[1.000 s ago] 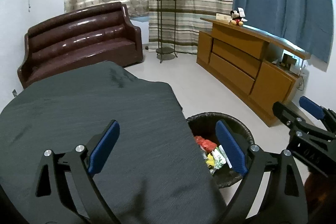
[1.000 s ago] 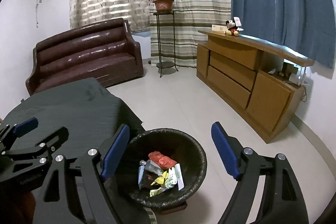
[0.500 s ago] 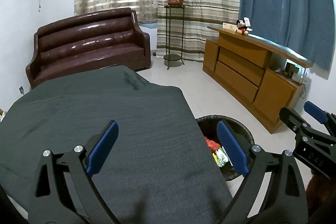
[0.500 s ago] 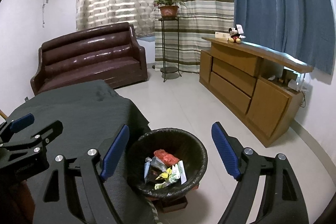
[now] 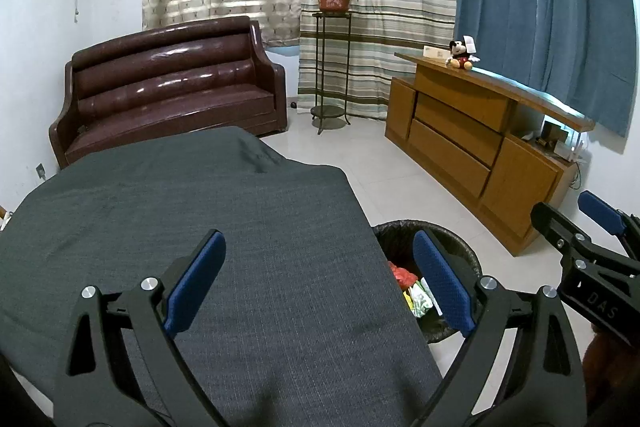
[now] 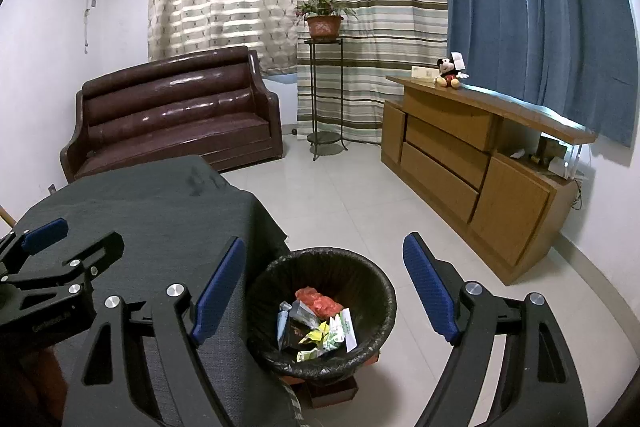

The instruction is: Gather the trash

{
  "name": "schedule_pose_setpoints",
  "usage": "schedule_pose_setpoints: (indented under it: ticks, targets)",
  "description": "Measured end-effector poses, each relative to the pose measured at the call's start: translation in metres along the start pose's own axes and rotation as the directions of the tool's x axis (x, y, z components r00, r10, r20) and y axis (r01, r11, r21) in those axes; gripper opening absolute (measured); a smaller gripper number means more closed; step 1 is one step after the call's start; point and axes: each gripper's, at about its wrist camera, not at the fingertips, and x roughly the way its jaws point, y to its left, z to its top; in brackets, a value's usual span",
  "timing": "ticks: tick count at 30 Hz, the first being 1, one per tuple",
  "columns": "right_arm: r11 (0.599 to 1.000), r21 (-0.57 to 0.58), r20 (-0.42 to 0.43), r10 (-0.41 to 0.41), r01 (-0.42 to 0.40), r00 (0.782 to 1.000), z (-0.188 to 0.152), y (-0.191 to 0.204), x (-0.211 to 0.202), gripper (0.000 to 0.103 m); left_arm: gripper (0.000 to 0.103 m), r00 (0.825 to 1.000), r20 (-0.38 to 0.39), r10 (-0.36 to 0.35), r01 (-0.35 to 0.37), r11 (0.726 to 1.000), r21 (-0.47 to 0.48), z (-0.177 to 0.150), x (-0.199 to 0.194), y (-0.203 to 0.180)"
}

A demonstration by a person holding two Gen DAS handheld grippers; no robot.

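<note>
A black-lined trash bin (image 6: 362, 269) stands on the floor by the table's right edge and holds several wrappers (image 6: 320, 323), red, yellow, green and white. It shows partly in the left wrist view (image 5: 460, 239). My left gripper (image 5: 318, 283) is open and empty above the dark grey tablecloth (image 5: 200, 211). My right gripper (image 6: 326, 291) is open and empty above the bin. Each gripper shows in the other's view, the right one (image 5: 588, 227) at the right edge and the left one (image 6: 52, 247) at the left edge.
A brown leather sofa (image 6: 176, 119) stands behind the table. A metal plant stand with a potted plant (image 6: 324, 23) is by the curtains. A wooden sideboard (image 6: 472, 163) with a Mickey toy (image 6: 448, 69) runs along the right wall. White tiled floor (image 6: 340, 195) lies between.
Both grippers have risen and tilted back a little; the table and bin sit lower in both views. Both stay open and empty.
</note>
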Motion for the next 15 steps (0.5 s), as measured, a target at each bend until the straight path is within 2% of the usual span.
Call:
schedule_pose_setpoints:
  ticks: [15]
  targets:
    - [1.0, -0.001, 0.0, 0.0, 0.0, 1.0, 0.0007, -0.0002, 0.0001, 0.079, 0.093, 1.0, -0.001, -0.001, 0.001, 1.0, 0.0, -0.0006, -0.001, -0.0018]
